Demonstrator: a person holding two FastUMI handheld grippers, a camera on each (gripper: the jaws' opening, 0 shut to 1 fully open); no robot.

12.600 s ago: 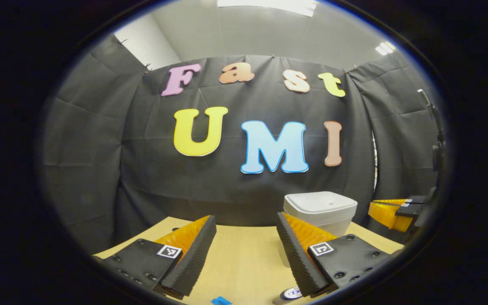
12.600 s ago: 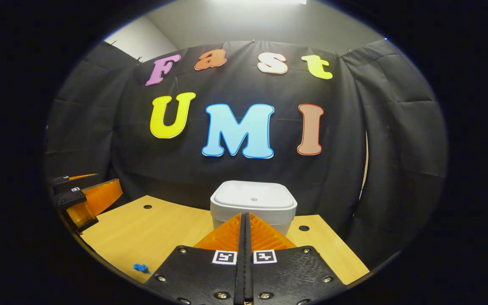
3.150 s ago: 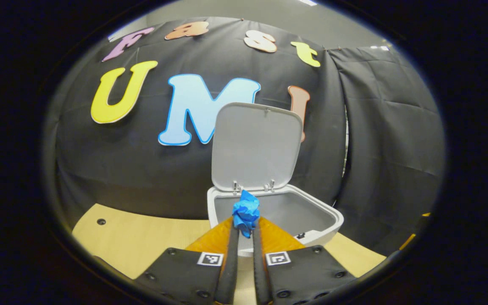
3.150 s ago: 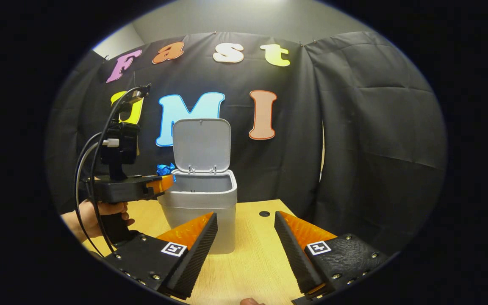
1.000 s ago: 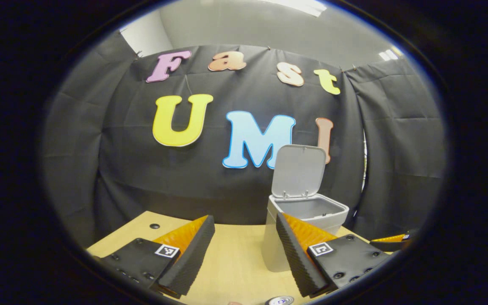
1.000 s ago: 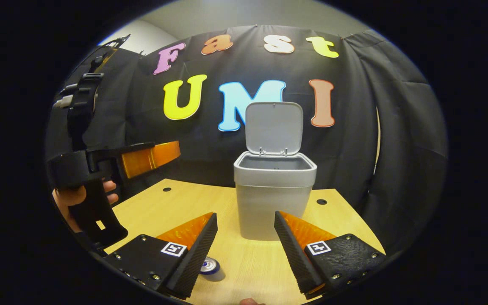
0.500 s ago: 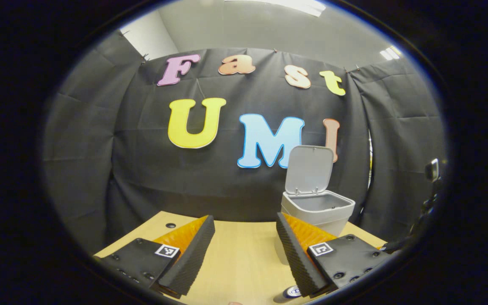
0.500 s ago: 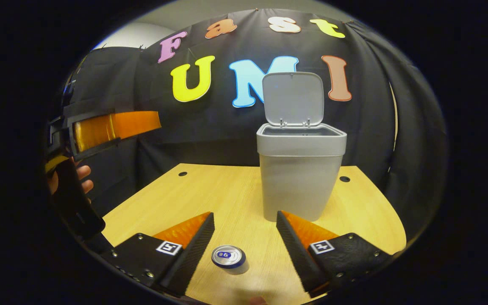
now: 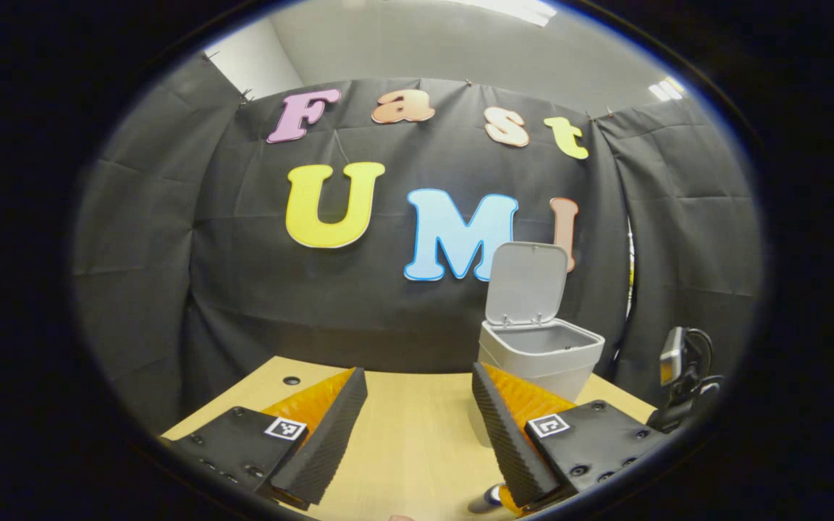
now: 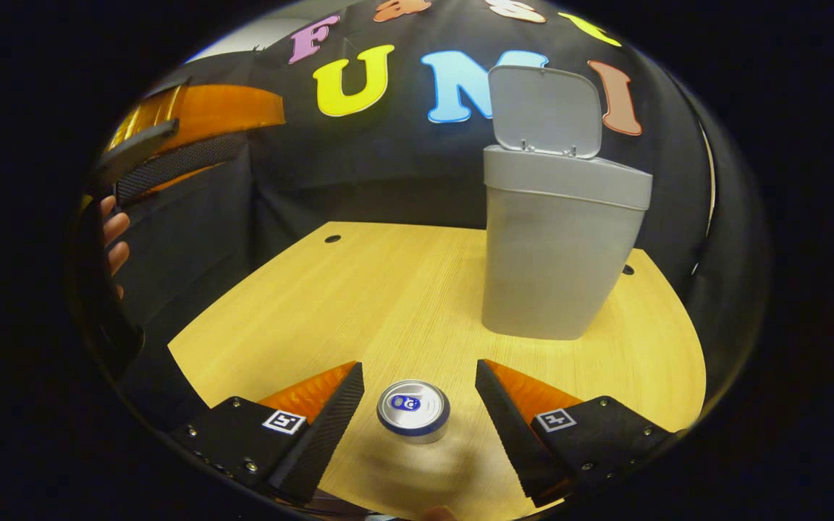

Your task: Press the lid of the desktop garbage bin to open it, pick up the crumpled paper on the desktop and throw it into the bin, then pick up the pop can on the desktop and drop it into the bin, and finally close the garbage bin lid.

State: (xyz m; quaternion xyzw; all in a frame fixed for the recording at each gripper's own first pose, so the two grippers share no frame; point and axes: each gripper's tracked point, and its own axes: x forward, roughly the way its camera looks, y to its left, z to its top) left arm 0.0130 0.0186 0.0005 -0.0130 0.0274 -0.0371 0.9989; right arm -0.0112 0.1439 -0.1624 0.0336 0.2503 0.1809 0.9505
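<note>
Right claw (image 10: 419, 405) gaping — the pop can (image 10: 413, 410) stands upright between its fingers, untouched, on the worktop (image 10: 388, 289); left claw (image 9: 417, 416) spread wide too, empty, farther off.

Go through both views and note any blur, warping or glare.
Right gripper view: the bin leans and the table edge bows from fisheye warping; the can top is sharp, the wood just below it smeared. Left gripper view: cloth folds curve outward; a ceiling light glares at the top.
</note>
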